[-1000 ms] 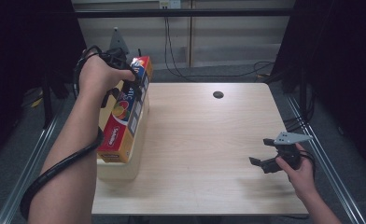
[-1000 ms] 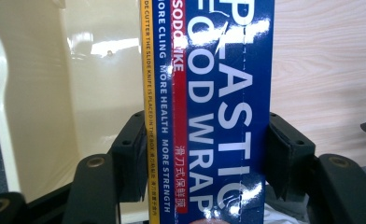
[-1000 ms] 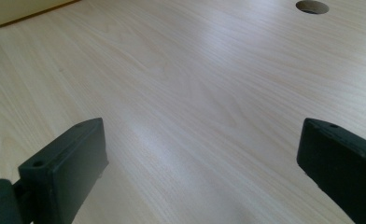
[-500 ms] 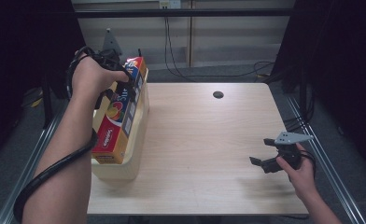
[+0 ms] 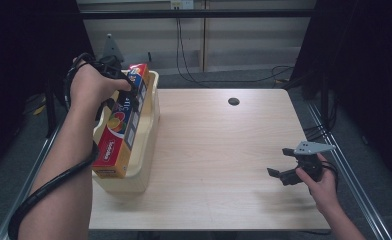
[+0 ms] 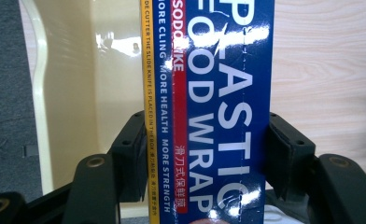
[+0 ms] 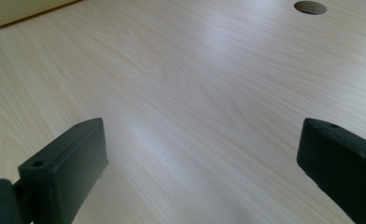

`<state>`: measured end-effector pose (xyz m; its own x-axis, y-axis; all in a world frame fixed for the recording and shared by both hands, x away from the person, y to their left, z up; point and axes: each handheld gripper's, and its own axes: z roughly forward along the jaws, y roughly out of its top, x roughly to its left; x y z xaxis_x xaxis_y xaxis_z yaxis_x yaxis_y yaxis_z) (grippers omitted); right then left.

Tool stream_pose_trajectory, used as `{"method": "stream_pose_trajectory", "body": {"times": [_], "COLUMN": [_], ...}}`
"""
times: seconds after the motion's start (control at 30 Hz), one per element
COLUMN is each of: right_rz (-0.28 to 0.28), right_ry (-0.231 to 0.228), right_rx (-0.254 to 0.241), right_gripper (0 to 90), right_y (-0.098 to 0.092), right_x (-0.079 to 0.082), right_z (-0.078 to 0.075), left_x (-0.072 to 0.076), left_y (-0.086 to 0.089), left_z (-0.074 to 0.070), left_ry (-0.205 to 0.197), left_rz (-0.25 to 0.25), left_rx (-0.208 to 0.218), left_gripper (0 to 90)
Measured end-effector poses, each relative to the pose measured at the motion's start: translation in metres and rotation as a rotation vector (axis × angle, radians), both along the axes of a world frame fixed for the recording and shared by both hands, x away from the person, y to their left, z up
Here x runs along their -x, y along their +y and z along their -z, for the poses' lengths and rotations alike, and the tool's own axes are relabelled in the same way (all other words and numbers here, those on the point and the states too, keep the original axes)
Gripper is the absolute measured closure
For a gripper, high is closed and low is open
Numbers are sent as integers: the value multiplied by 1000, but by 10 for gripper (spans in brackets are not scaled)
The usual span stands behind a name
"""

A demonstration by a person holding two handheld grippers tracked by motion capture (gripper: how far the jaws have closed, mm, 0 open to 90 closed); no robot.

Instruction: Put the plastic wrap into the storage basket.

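A long blue, yellow and red plastic food wrap box (image 5: 120, 131) lies slanted, its near end down in a cream plastic basket (image 5: 151, 117) at the table's left edge. My left gripper (image 5: 120, 90) is shut on the box's far upper part. In the left gripper view the two black pads press on both sides of the box (image 6: 209, 93), with the basket's wall (image 6: 69, 93) behind it. My right gripper (image 5: 279, 161) stands open near the table's right front, and only bare wood shows between its jaws (image 7: 200, 163).
The light wooden table (image 5: 219, 145) has a round cable hole (image 5: 233, 101) at the back, also seen from the right gripper as the hole (image 7: 310, 7). Metal rails run along both table sides. Cables hang behind the far edge.
My left hand has shifted a little to the left with the box, and the box now leans lower into the basket. The right gripper has stayed still.
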<state>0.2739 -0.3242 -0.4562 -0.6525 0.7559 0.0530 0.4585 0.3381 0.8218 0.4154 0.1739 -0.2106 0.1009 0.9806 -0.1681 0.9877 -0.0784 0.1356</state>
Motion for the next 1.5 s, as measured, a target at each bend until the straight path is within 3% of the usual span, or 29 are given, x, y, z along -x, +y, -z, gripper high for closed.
{"method": "stream_pose_trajectory", "body": {"times": [0.53, 1.07, 1.5], "right_rz": [2, 1, 2], "right_ry": [-2, -6, -7], "right_rx": [-1, 0, -3], "right_gripper": [12, 12, 12], "right_y": [0, 1, 1], "right_x": [1, 1, 1], "right_z": [-1, -2, -2], "left_x": [3, 4, 4], "left_y": [7, 10, 13], "left_z": [23, 36, 45], "left_ry": [17, 41, 44], "left_rz": [1, 0, -7], "left_rx": [-15, -7, -25], "left_gripper": [410, 409, 409]}}
